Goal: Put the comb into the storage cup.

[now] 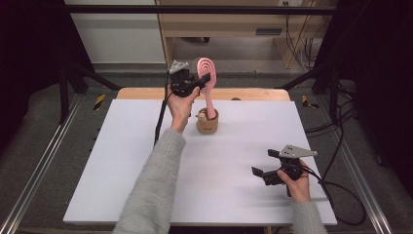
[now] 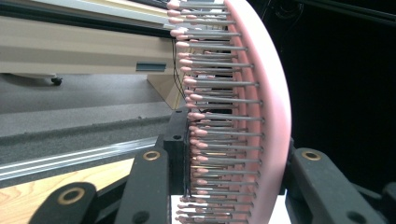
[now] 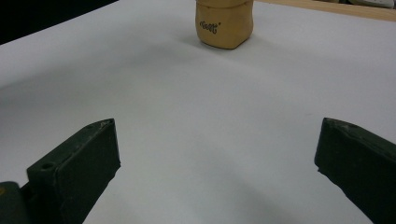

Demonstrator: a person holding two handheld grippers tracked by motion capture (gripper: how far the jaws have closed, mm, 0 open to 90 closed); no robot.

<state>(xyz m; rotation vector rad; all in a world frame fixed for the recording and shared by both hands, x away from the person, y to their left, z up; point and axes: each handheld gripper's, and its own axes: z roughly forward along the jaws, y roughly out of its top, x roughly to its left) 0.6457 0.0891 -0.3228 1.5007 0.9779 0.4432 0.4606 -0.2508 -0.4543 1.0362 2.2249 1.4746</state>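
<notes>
Lowering the pink oval plastic hairbrush (image 1: 207, 73) into the small tan rounded holder with a cartoon figure on its side (image 1: 207, 123) looked like the step in hand. The left gripper (image 1: 204, 79) had its black jaws clamped on the brush head, one against the smooth pink back, the other against the bristle side, as the left gripper view showed (image 2: 233, 116). The handle already stood in the holder's mouth, tilted slightly, near the far edge of the white tabletop (image 1: 146, 161). To do it well, the brush probably needed to sink straight down until the handle bottomed out, and the grip should let go gently, since the light holder could tip. The right gripper (image 1: 265, 171) rested near the front right of the table, jaws spread wide with nothing between them, well apart from the holder (image 3: 225, 23).

Counted: one hairbrush, one holder, two grippers.
</notes>
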